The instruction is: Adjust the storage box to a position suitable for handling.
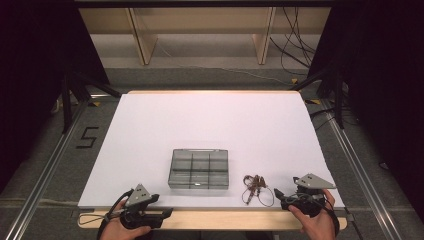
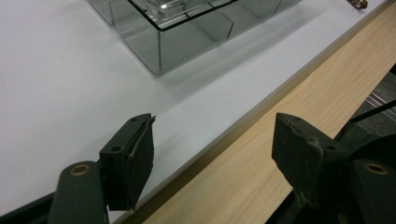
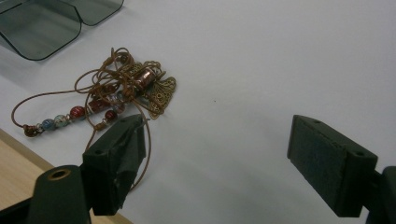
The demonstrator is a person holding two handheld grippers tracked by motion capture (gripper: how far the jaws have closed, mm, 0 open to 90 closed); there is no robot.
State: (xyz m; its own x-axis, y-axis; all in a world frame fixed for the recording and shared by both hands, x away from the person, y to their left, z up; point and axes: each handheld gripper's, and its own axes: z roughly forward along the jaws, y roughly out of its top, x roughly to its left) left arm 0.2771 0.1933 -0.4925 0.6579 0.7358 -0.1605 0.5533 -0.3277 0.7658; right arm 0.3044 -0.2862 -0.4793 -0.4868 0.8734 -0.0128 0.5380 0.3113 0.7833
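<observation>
A smoky clear plastic organizer box with several compartments sits on the white table near the front middle; its corner rises ahead of my left gripper. To its right lies a tangled brown cord necklace with beads and a metal pendant. My left gripper rests at the table's front edge, left of the box, jaws open and empty. On the right, my right gripper is open too, its jaws just right of the necklace, with the cord loop beside the left jaw.
The white sheet covers most of the table, with a bare wooden strip along the front edge. Wooden shelf legs and cables stand beyond the far edge. A floor marking reads 5.
</observation>
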